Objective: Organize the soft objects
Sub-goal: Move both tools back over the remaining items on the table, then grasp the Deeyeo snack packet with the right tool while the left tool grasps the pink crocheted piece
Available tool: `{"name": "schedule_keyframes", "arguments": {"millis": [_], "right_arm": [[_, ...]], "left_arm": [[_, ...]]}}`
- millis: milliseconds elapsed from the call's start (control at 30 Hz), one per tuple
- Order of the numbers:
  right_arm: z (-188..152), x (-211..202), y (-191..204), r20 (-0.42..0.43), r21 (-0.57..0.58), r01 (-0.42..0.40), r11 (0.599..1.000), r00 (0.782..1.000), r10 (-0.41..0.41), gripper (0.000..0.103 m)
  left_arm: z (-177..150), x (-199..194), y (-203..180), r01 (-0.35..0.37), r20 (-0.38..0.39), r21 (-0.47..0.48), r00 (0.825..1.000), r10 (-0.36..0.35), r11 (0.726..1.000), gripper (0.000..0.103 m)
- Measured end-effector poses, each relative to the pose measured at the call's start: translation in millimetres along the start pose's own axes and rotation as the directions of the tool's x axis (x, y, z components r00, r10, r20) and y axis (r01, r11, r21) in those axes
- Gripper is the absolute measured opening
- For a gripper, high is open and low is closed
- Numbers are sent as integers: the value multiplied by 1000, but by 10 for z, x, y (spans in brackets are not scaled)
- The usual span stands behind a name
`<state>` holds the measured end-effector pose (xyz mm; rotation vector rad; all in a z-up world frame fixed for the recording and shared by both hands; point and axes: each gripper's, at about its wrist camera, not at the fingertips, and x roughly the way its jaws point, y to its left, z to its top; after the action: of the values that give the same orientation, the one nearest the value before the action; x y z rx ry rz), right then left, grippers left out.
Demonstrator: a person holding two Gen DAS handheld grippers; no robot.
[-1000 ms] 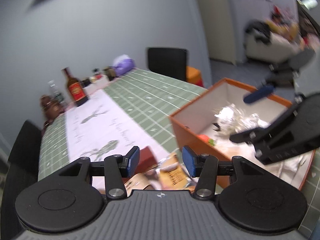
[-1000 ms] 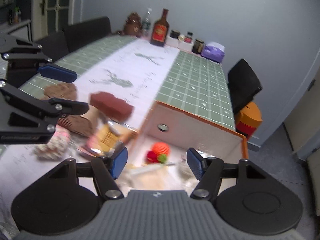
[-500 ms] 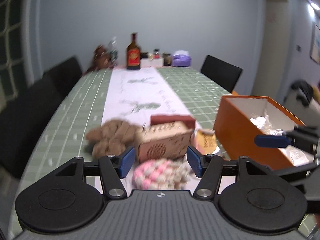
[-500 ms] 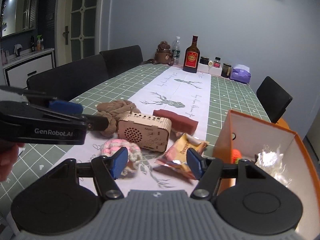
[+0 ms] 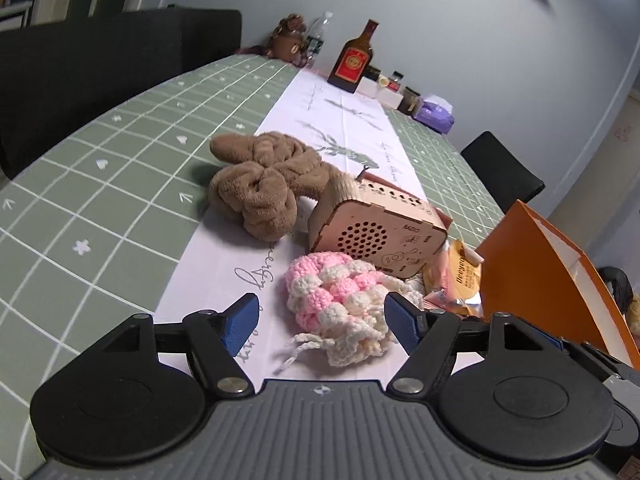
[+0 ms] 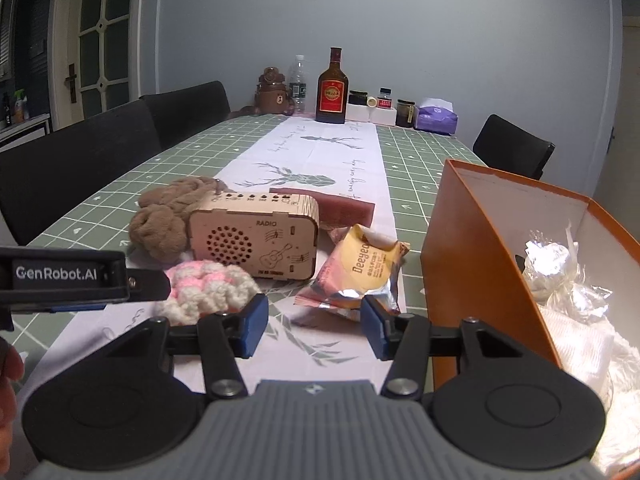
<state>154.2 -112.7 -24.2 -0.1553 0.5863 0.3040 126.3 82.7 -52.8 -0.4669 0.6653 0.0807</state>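
The left hand-held gripper (image 5: 320,322) is held low with its blue pads spread and empty, and the pink-and-white crocheted piece (image 5: 340,300) is seen lying on the table (image 5: 100,200) just ahead, at lower centre of the left wrist view. The right hand-held gripper (image 6: 314,326) is likewise spread and empty, aimed toward the snack packet (image 6: 360,268). White crumpled material (image 6: 576,320) is already seen inside the orange box (image 6: 460,248) at the right of the frame, so some sorting is judged done. Two soft things are counted outside the box: one crocheted piece and one brown plush cloth (image 5: 264,184) at centre left. One wooden radio (image 5: 376,224), one dark red block (image 6: 340,208) and one snack packet are also counted. The task is judged unfinished.
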Motion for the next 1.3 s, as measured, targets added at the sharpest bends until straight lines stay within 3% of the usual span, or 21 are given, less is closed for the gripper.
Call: {"name": "schedule_keyframes", "arguments": {"millis": [67,333,600,700,833,933,1067,1200,1300], "right_arm": [[24,72,20,3,-19,9,1000,1000,-9,51],[92,324,-38,5,-34,72,997,997,-72,67],[76,569,-137,-51,2,69,998,996,-69,69],[84,658,-173,-72,44,58,997,996,-55,70],[139,724,-200,-75,115,34,993,997,-25,80],[180,768,-159,-80,106,59,993,995,-51,81],[224,828,-130,-105,118,110,987,990,-97,81],[186,876,-102,-125,75,163,984,980,-153,68],[153,859,-159,-128,82,152,985,982,-141,63]], "left_arm": [[15,77,-23,-12,-20,-14,1000,12,1000,85],[76,312,-97,-29,-80,-18,996,28,999,85],[91,452,-110,-43,-132,-30,990,39,999,84],[99,476,-95,-23,-142,-49,990,15,999,71],[133,471,-162,-34,-141,-27,990,30,999,47],[151,461,-175,-53,-144,1,988,52,999,35],[145,447,-193,-68,-139,22,988,71,997,32],[131,423,-210,-81,-128,46,988,86,996,32],[126,421,-205,-79,-127,50,988,85,996,32]]}}
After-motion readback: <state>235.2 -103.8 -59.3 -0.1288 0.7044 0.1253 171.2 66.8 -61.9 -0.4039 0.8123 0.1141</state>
